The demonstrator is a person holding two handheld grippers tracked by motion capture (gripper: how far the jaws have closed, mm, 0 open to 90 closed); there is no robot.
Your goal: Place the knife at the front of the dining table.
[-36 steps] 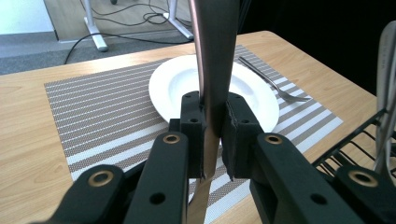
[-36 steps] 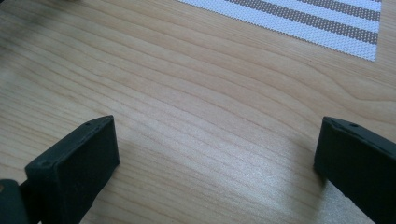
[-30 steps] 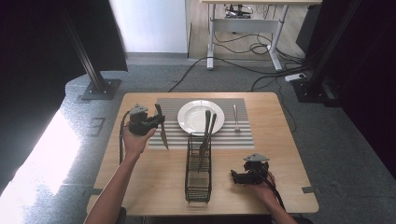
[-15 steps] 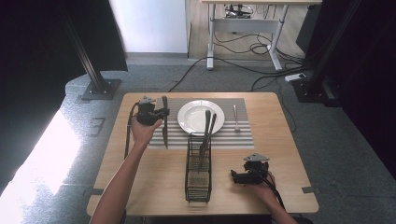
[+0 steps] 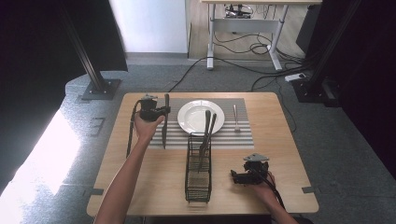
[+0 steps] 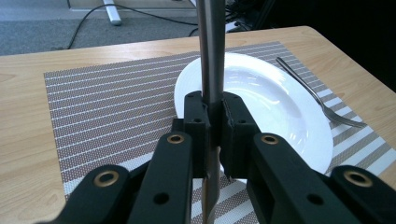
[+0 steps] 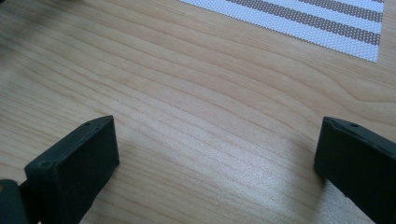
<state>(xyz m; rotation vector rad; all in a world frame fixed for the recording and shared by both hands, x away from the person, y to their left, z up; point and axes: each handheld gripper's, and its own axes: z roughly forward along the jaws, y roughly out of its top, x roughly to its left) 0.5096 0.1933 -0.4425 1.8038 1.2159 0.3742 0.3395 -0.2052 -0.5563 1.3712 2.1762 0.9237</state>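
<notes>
My left gripper (image 5: 158,112) is shut on a long metal knife (image 5: 165,125), which stands nearly upright over the left part of the striped placemat (image 5: 233,135), just left of the white plate (image 5: 201,115). In the left gripper view the knife (image 6: 212,46) is clamped between the jaws, with the plate (image 6: 275,102) behind it. A fork (image 5: 236,116) lies on the mat right of the plate. My right gripper (image 5: 240,176) rests on the wood near the table's front right, open, with bare tabletop between its jaws (image 7: 215,154).
A black wire caddy (image 5: 198,172) stands at the table's front middle with two utensils (image 5: 207,133) leaning in its far end. The mat's corner (image 7: 327,28) lies beyond the right gripper. Black frame posts and cables stand on the floor behind the table.
My left hand has carried the knife to the right, from the mat's left edge to beside the plate, and slightly lower. The right gripper has stayed put.
</notes>
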